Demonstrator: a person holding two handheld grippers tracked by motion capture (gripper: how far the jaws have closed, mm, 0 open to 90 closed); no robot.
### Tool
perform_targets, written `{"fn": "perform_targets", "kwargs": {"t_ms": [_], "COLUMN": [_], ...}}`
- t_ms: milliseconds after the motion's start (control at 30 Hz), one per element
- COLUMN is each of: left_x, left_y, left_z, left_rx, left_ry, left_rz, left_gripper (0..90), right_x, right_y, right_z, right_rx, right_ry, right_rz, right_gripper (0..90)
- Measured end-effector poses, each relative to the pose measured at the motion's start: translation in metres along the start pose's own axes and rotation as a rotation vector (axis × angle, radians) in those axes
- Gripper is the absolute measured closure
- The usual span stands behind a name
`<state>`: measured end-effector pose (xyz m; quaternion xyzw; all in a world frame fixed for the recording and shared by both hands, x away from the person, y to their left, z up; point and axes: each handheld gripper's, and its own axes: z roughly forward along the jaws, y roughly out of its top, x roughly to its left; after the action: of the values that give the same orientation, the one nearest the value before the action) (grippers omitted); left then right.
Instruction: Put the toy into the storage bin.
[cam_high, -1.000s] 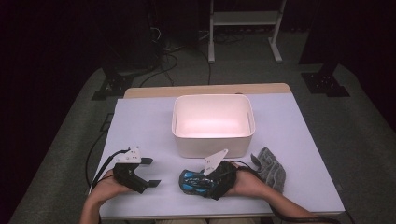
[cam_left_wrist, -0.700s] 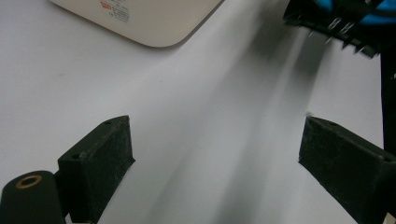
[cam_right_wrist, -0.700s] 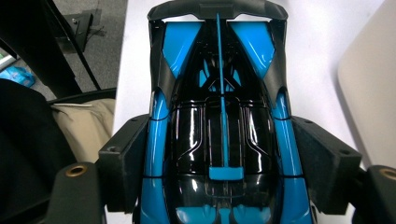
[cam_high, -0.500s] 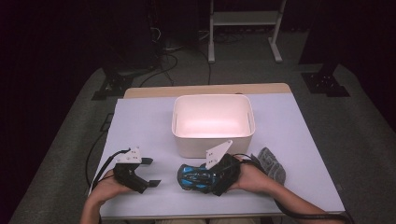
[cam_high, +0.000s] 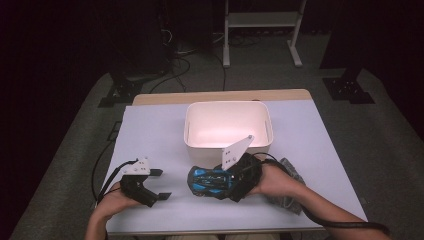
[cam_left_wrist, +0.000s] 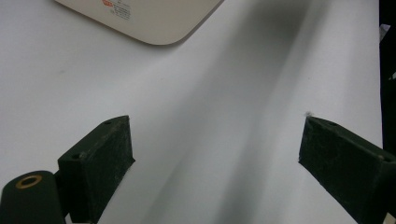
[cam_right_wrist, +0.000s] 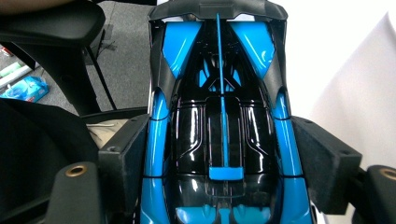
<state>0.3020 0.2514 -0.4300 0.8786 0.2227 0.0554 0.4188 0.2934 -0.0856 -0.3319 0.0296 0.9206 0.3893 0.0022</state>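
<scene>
I am looking at a table (cam_high: 150, 125) with a storage bin (cam_high: 228, 125) sitting near its far middle. In front of the bin, my right gripper (cam_high: 220, 182) is clamping a toy car (cam_high: 210, 181) by its sides. A glove (cam_high: 289, 175) is lying right of that hand. My left gripper (cam_high: 159, 184) is sitting left of the car, apart from it.

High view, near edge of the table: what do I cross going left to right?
left gripper, fingers open over bare table → blue and black toy car → right gripper, closed on the car → grey cloth behind the right hand.
</scene>
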Motion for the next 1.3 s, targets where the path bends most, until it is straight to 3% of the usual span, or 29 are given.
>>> {"fn": "perform_targets", "kwargs": {"t_ms": [467, 1100, 1300], "left_x": [0.0, -0.002, 0.0], "left_y": [-0.002, -0.005, -0.008], "left_z": [0.001, -0.002, -0.006], "left_rx": [-0.006, -0.01, -0.018], "left_ry": [-0.008, -0.011, -0.003], "left_rz": [-0.005, -0.013, -0.02], "left_gripper": [9.0, 9.0, 9.0], "right_x": [-0.01, -0.043, -0.06], "right_y": [0.03, 0.062, 0.068], "right_z": [-0.033, -0.06, -0.064], "right_rx": [-0.011, -0.002, 0.01], "right_ry": [-0.004, -0.041, -0.056], "right_rz": [-0.007, -0.012, -0.004], "right_gripper": [25.0, 25.0, 25.0]}}
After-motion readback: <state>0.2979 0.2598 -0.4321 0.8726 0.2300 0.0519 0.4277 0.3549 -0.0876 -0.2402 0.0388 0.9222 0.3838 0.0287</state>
